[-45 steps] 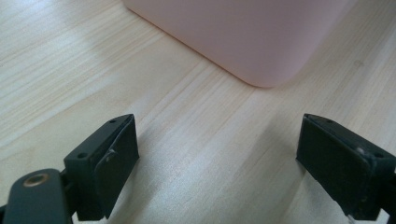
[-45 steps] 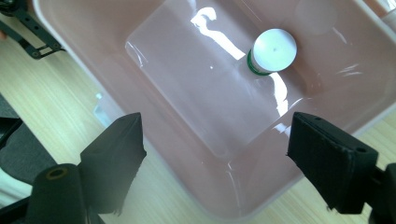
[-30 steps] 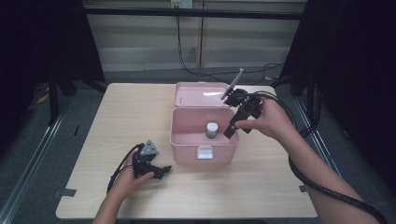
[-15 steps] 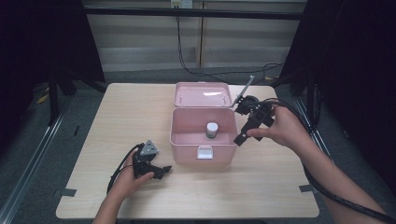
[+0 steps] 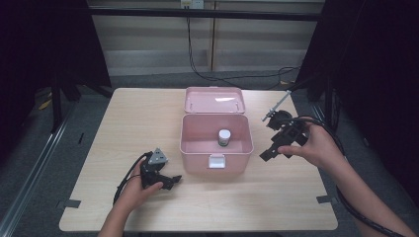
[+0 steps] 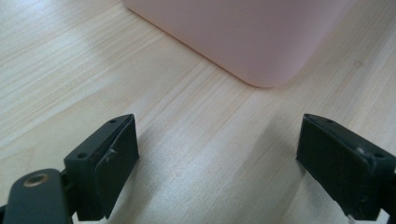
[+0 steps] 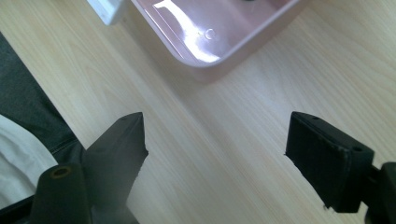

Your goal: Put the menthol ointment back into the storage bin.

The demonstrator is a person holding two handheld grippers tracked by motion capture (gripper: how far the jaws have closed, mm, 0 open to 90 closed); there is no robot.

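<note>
Withdrawn from above the pink box, our right gripper now hovers just right of it, jaws spread and empty, having apparently released the small jar standing inside. Left of the box, our left gripper rests spread on the surface.

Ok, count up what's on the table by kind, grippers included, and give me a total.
Pink box, lid open: 1
Small white-capped jar, standing inside the box: 1
Handheld grippers: 2, the left gripper and the right gripper, both with jaws apart and holding nothing
Total: 4
</note>
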